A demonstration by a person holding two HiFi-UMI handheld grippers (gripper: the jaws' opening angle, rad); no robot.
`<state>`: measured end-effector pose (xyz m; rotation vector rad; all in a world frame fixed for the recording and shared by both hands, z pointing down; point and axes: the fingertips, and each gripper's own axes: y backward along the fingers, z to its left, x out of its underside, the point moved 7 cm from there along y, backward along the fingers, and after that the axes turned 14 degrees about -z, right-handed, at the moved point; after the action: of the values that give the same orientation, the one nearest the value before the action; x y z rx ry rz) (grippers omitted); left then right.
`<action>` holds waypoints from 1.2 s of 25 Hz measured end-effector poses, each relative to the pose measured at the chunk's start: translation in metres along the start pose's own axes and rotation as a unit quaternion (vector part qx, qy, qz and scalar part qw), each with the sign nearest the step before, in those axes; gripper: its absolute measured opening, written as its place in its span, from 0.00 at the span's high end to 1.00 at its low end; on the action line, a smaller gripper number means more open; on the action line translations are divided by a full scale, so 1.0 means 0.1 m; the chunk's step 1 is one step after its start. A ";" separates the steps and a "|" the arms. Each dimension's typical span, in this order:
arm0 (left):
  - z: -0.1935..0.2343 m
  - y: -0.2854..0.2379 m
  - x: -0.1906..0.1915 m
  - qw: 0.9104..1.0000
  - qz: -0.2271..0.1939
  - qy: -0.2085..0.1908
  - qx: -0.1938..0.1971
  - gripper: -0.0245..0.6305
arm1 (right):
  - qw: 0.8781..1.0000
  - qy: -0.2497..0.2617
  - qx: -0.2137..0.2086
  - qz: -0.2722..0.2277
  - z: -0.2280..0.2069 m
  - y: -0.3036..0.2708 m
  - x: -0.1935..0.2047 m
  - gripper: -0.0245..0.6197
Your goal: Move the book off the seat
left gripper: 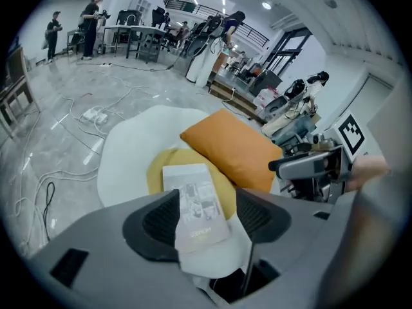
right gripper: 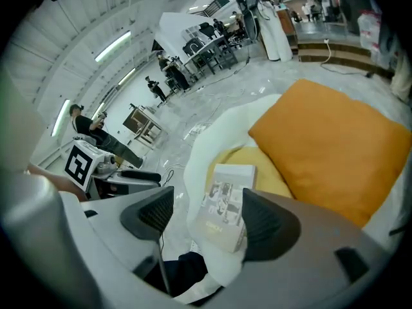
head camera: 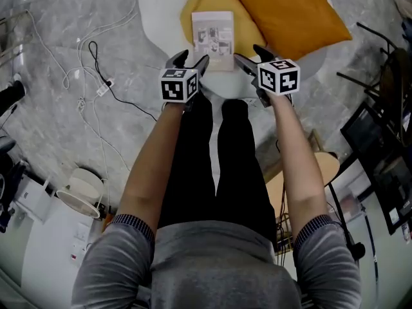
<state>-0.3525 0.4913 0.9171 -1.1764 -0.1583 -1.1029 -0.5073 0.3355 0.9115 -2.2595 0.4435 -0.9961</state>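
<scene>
A pale book (head camera: 214, 39) with small photos on its cover lies flat on a yellow round cushion (head camera: 191, 8) on the white seat (head camera: 161, 15). Behind it, an orange pillow (head camera: 286, 11) leans on the seat. My left gripper (head camera: 193, 60) hangs at the book's near left corner, jaws open and empty. My right gripper (head camera: 250, 55) is at the book's near right corner, also open and empty. In the left gripper view the book (left gripper: 196, 201) shows between the spread jaws, beyond them. The right gripper view shows the book (right gripper: 226, 205) the same way.
My legs in black trousers (head camera: 215, 153) stand against the seat's front edge. Cables and a power strip (head camera: 103, 87) trail over the marble floor at left. A white round appliance (head camera: 80, 192) sits lower left. At right are a wooden stool (head camera: 325, 166) and black stands (head camera: 380, 140).
</scene>
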 end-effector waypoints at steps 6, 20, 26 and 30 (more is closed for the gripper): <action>0.36 -0.47 0.41 0.999 0.023 0.021 -0.011 0.50 | 0.998 -0.060 0.020 0.018 -0.30 -0.46 0.45 0.42; 0.85 -1.26 1.07 0.996 0.075 0.042 0.005 0.48 | 0.992 -0.114 0.038 0.038 -0.75 -1.37 1.16 0.41; 0.96 -1.41 1.23 0.994 0.084 0.067 0.011 0.47 | 0.991 -0.121 0.038 0.045 -0.86 -1.59 1.28 0.41; 0.96 -1.51 1.26 0.993 0.085 0.076 0.030 0.47 | 0.991 -0.121 0.039 0.050 -0.91 -1.70 1.33 0.42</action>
<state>-0.3621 0.4975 1.1356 -1.0285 0.0258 -1.0260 -0.4786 0.3565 1.1433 -2.2292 0.4003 -0.6681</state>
